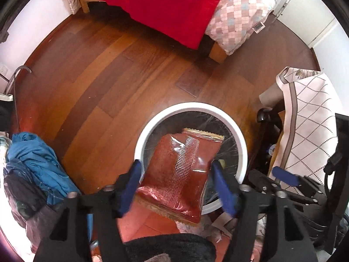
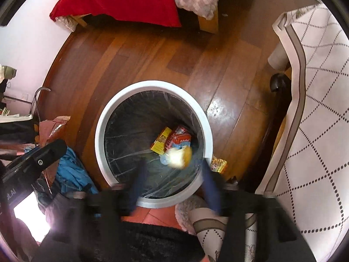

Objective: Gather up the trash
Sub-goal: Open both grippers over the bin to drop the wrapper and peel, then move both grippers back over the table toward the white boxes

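i am dropping trash into the white bin (image 1: 236, 135). my left tongs (image 1: 176, 183) are wide, low in the frame, and the shiny red wrapper (image 1: 178, 174) sits loose between them over the bin. my right tongs (image 2: 172, 183) are wide and hold nothing. a blurry yellow thing (image 2: 180, 157) is inside the bin. next i should let the wrapper fall in.

The left gripper (image 1: 176, 183) points down over a round white trash bin (image 1: 236, 131). A red snack packet (image 1: 181, 174) sits between its blue fingers (image 1: 128, 187), which are spread apart. A red blanket (image 1: 165, 6) lies at 12 o'clock, blue clothes (image 1: 37, 163) at 9 o'clock.
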`<state>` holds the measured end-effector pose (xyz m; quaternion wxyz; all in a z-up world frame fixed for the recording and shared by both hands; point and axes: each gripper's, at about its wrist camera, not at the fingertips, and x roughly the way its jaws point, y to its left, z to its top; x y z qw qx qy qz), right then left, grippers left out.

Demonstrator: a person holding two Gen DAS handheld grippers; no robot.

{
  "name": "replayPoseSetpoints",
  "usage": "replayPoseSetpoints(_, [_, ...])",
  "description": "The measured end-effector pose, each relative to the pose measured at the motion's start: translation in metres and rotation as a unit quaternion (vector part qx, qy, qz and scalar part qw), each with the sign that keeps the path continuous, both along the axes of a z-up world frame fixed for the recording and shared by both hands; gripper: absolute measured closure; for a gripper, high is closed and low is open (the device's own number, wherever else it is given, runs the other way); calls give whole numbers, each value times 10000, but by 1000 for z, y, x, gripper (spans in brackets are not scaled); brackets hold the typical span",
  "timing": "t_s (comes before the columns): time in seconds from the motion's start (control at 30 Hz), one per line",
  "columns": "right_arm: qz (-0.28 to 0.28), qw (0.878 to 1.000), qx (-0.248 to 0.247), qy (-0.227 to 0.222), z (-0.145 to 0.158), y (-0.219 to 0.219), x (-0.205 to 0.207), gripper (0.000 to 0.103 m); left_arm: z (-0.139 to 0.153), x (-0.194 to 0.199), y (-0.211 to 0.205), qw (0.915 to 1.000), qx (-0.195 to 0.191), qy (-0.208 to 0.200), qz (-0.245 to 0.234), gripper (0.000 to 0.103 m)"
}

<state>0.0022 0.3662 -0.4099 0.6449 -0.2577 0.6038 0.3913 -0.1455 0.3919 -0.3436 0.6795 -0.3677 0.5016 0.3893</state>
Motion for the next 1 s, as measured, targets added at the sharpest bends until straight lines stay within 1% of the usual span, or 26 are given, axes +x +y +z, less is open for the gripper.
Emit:
replayPoseSetpoints(0.03, [59, 10000, -7, -49, 2, 1, -2, 36, 1, -2, 0, 10000, 15, 18, 14, 18])
replayPoseSetpoints(0.07, [123, 9999, -32, -103, 3, 1, -2, 31, 2, -3, 0, 10000, 20, 17, 17, 14])
replayPoseSetpoints(0.1, [171, 9998, -33, -138, 5, 0, -3, 24, 4, -5, -1, 10000, 36, 36, 33, 13])
replayPoseSetpoints(0.13, [210, 9996, -34, -205, 8, -1, -4, 19, 7, -7, -1, 9999, 72, 69, 51, 10])
replayPoseSetpoints(0.17, [239, 9994, -32, -244, 11, -3, -4, 9, 9, -9, -2, 9999, 98, 79, 57, 5])
replayPoseSetpoints(0.2, [262, 9993, -36, -275, 12, -3, -5, 3, 13, -11, -3, 9998, 136, 98, 75, 5])
replayPoseSetpoints(0.27, [281, 9991, -9, -307, 19, -7, -7, 0, 21, -15, -6, 9997, 196, 98, 97, 5])
replayPoseSetpoints(0.33, [317, 9988, -41, -379, 27, -11, -8, 0, 31, -19, -9, 9992, 330, 177, 103, 5])
replayPoseSetpoints(0.5, [371, 9980, 64, -503, 55, -25, -18, 0, 56, -30, -20, 9984, 542, 128, 125, 5])
replayPoseSetpoints(0.63, [419, 9965, 245, -679, 86, -36, -27, 0, 81, -36, -33, 9973, 716, 67, 120, 5])
replayPoseSetpoints(1.0, [421, 9911, 907, -882, 178, -82, -50, 0, 153, -49, -85, 9928, 1178, -227, 13, 5])
